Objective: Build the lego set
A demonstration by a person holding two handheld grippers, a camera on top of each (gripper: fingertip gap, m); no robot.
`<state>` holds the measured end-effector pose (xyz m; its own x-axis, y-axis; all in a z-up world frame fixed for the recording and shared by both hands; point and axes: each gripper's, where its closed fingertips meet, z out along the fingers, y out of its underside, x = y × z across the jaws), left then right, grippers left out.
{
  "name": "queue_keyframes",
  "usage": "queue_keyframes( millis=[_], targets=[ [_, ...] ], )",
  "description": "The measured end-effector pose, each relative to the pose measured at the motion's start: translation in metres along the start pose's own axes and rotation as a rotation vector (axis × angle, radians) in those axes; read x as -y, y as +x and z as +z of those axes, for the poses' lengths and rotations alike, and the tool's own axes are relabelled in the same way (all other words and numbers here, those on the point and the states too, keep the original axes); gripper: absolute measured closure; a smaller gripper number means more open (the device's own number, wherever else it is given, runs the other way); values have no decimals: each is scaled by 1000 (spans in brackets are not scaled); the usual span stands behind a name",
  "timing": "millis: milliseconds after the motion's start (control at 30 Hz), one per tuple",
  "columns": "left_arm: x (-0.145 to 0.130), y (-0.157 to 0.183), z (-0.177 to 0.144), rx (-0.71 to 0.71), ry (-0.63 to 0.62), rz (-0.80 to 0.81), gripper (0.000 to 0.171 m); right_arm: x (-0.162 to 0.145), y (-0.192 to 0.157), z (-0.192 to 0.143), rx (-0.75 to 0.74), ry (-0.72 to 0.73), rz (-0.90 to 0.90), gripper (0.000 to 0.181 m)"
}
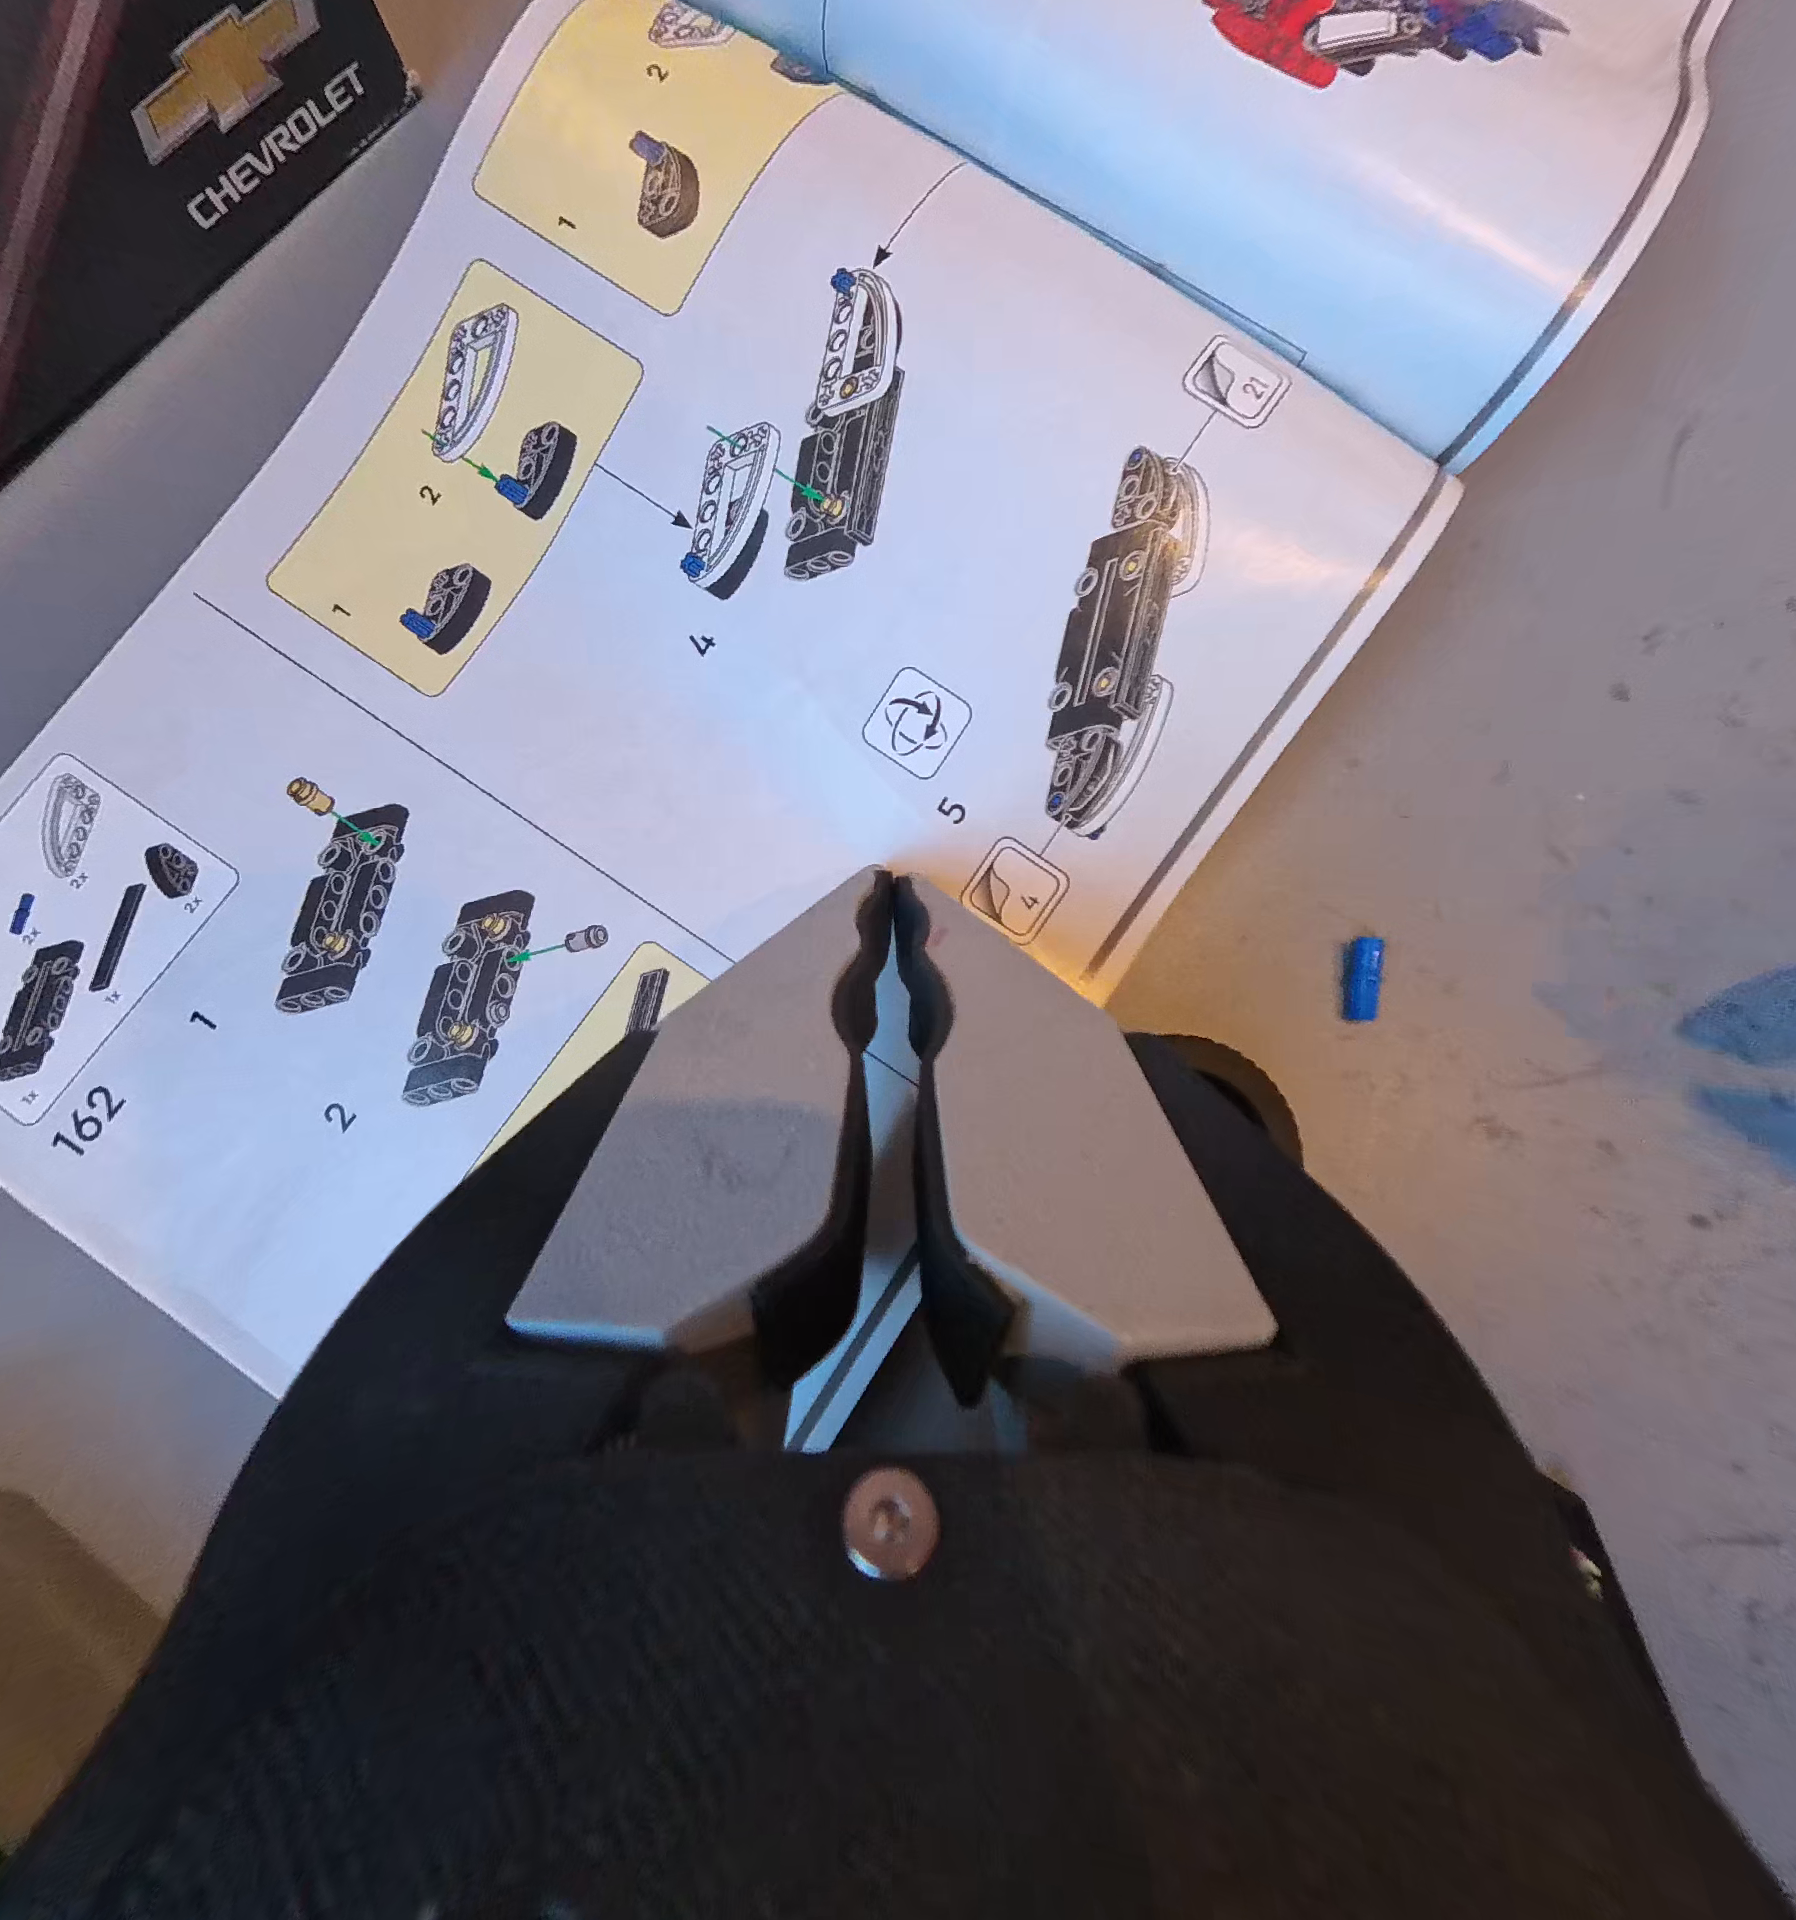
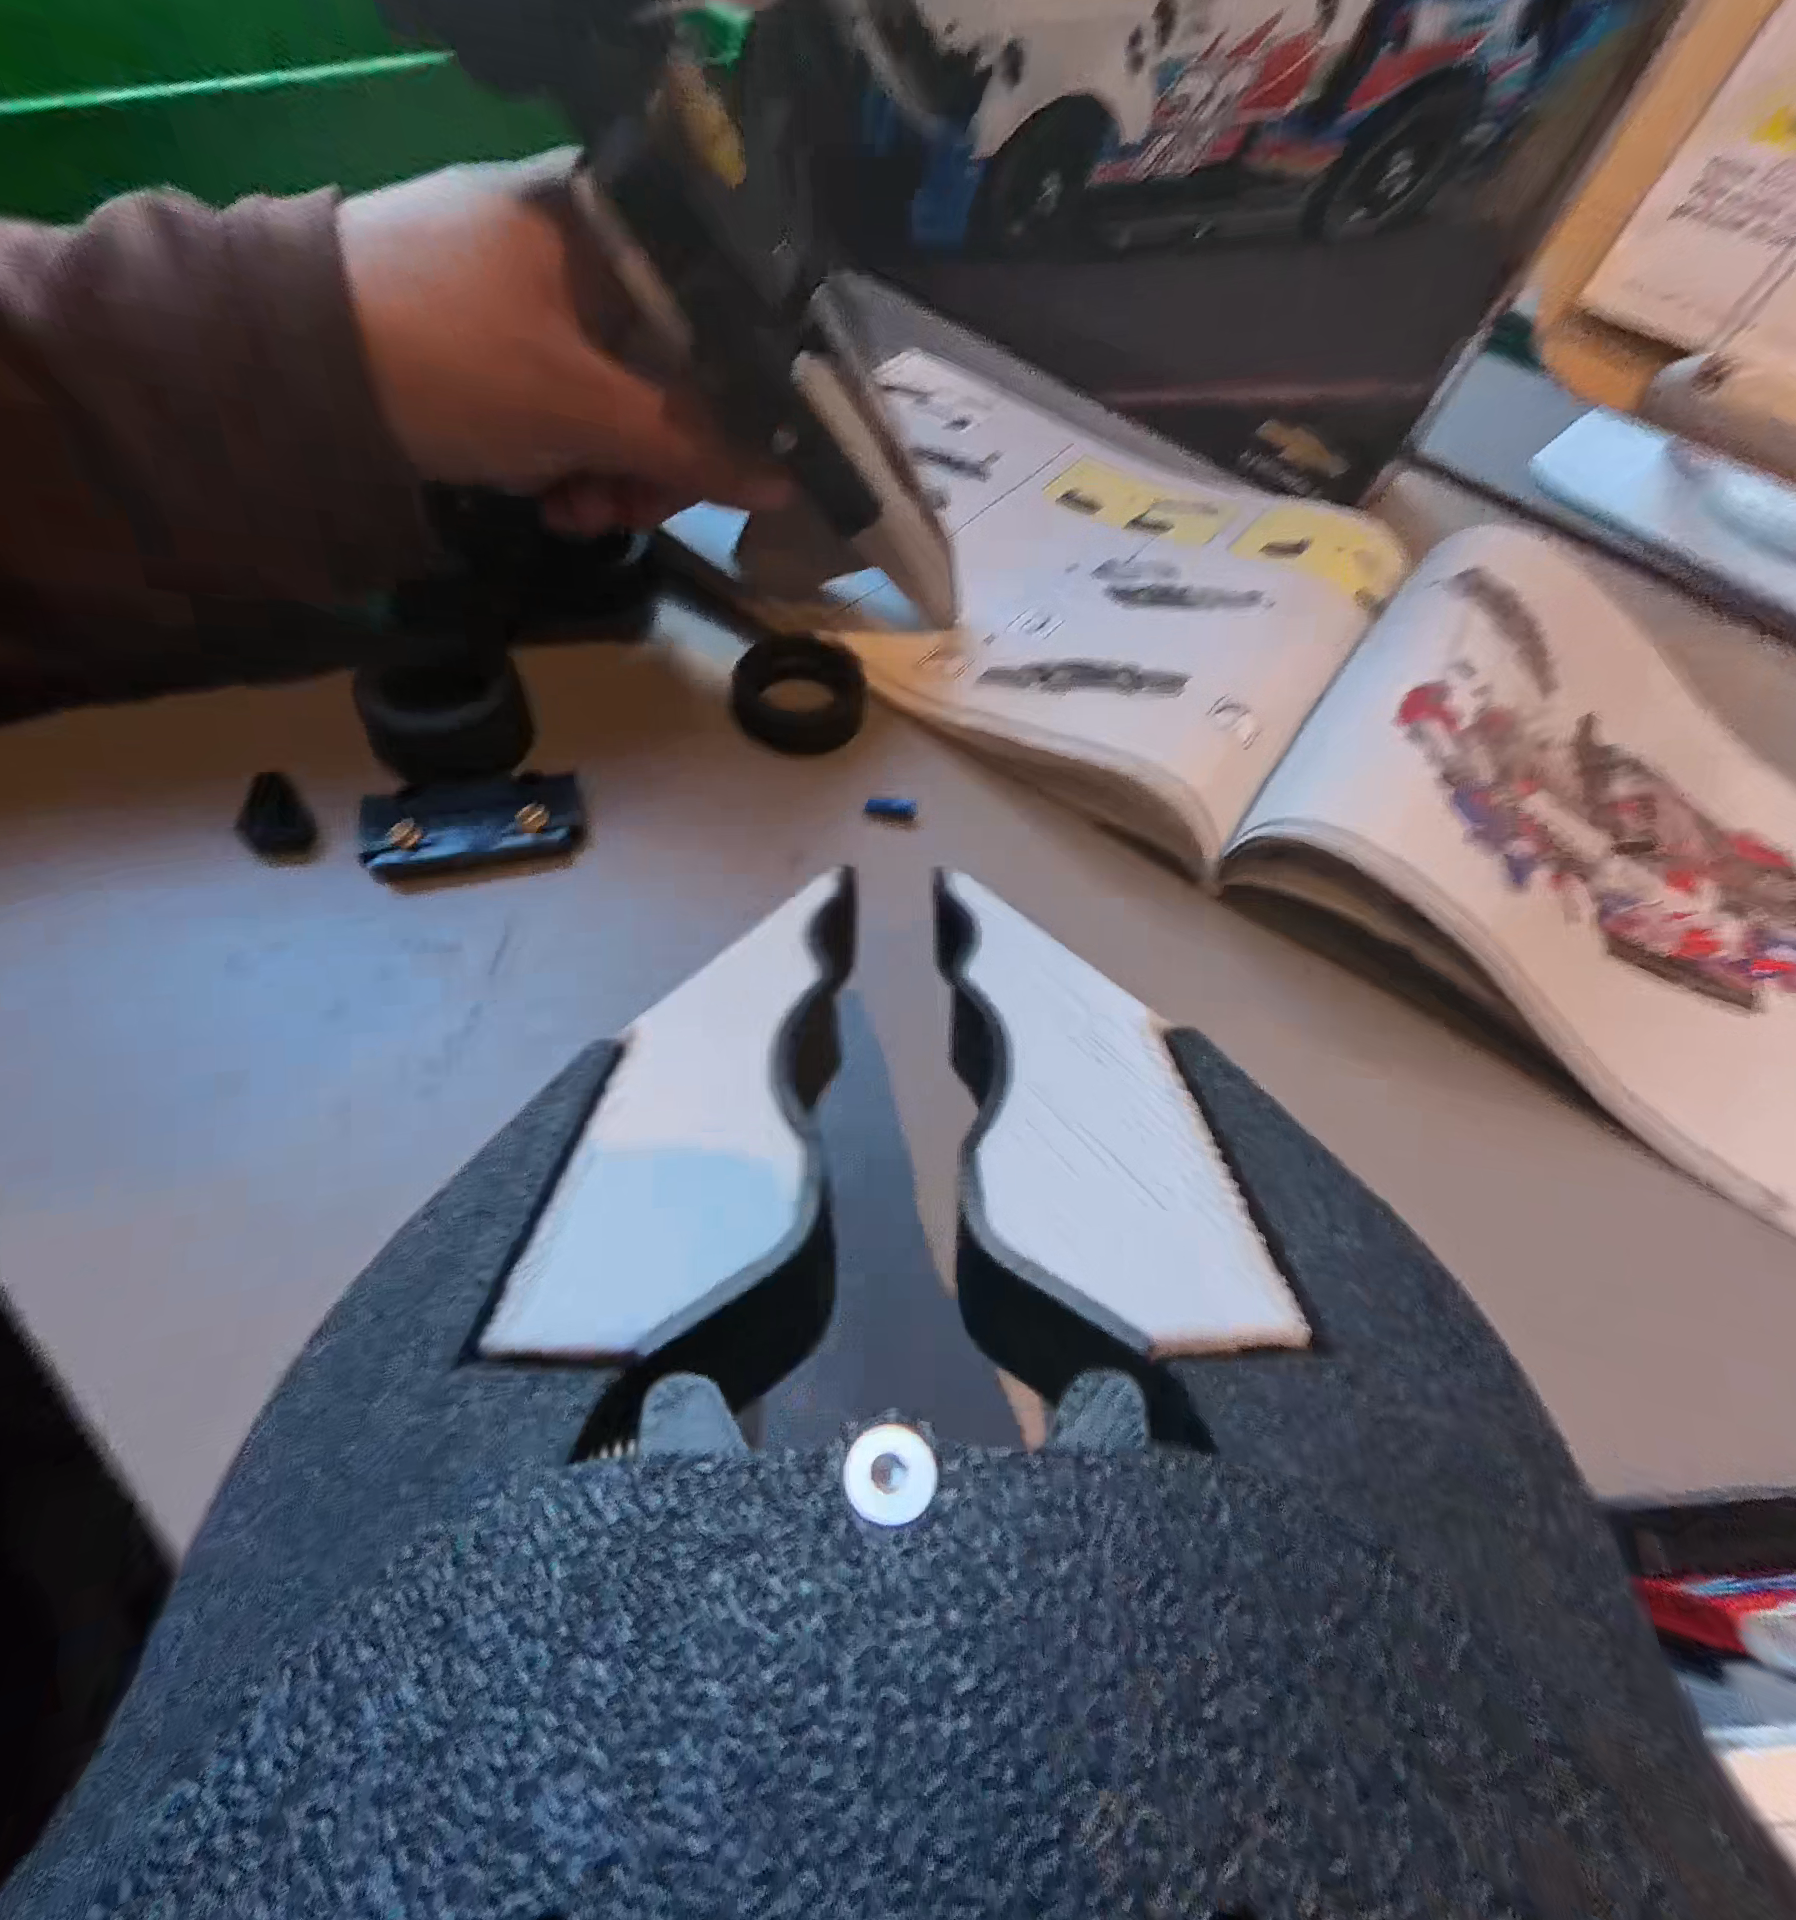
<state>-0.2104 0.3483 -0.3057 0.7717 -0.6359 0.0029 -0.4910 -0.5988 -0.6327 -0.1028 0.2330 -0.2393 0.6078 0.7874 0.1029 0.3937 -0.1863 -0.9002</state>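
Note:
My left gripper (image 1: 892, 883) is shut and empty, its tips over the lower edge of the open instruction booklet (image 1: 665, 623). It also shows in the right wrist view (image 2: 938, 611), held by a hand, tips down on the booklet (image 2: 1133, 665). A blue pin (image 1: 1361, 979) lies on the table to its right, and also shows in the right wrist view (image 2: 891, 808). My right gripper (image 2: 896, 881) hovers over the table with its jaws a narrow gap apart, and a long black piece (image 2: 878, 1195) fills that gap. A black block with tan pins (image 2: 473, 826) and a small black piece (image 2: 276, 816) lie ahead on the left.
A loose black tyre (image 2: 798, 694) lies by the booklet's corner, and stacked tyres (image 2: 445, 717) stand behind the block. The set's dark box (image 2: 1237, 156) stands at the back and shows in the left wrist view (image 1: 198, 156). More booklets (image 2: 1725, 208) lie at the far right. From the left gripper's tips to the blue pin (image 1: 1361, 979) is close to 9 centimetres. The right camera catches it too, in the right wrist view (image 2: 889, 798).

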Motion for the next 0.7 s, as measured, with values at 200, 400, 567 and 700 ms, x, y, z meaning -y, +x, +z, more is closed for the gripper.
queue_keyframes(
  millis=[200,400,567,700],
  targets=[
    [11,-8,0,70,-48,40,171,64,81,45,-233,-23,12,181],
    [121,-7,17,36,182,73,171,59,156,129,-276,-184,165,181],
    [98,-27,73,74,-32,98,171,11,170,177,-188,-369,235,181],
    [87,-33,73,73,10,67,171,-1,182,172,-242,-376,181,181]
  ],
)
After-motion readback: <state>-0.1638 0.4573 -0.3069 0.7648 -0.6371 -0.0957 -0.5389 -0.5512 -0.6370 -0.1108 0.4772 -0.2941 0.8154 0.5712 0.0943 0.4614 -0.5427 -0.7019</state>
